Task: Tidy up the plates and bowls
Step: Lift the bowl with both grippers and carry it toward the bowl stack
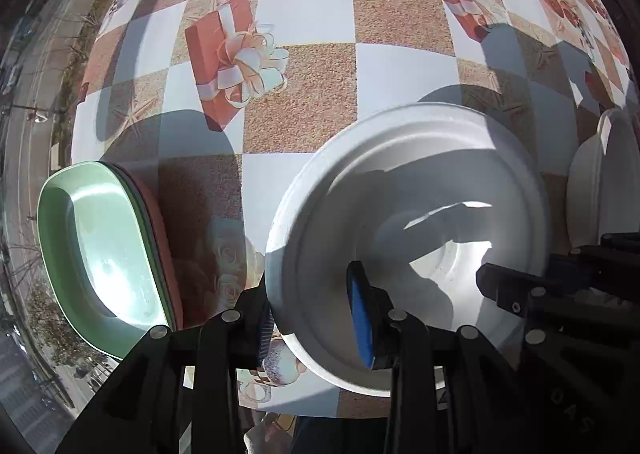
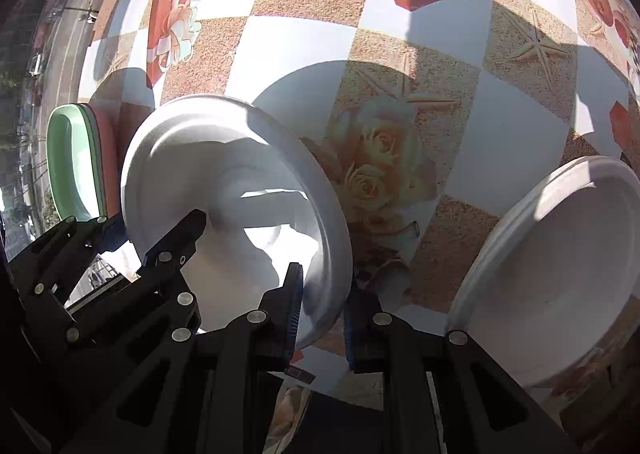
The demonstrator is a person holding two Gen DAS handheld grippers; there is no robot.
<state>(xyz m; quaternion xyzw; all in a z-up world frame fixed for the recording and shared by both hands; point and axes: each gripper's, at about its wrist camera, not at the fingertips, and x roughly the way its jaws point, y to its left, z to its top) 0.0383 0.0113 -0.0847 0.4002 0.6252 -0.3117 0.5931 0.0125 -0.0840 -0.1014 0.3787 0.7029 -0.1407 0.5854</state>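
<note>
A white foam bowl (image 1: 408,190) (image 2: 224,174) hangs tilted between both grippers over the checkered tablecloth. My left gripper (image 1: 312,318) is shut on its left rim, with one blue pad inside the bowl and the other outside. My right gripper (image 2: 323,314) is shut on the opposite rim in the same way. Each gripper shows in the other's view: the right gripper (image 1: 548,258) and the left gripper (image 2: 150,218). A second white bowl (image 2: 560,274) (image 1: 600,174) lies to the right. Stacked green plates (image 1: 100,246) (image 2: 68,158) sit at the left on a pink plate (image 1: 164,238).
The table (image 1: 304,14) carries a cloth printed with gift boxes, starfish and roses. Its left edge runs just past the green plates, with a street far below. Hard shadows of the bowl and grippers fall across the cloth behind the bowl.
</note>
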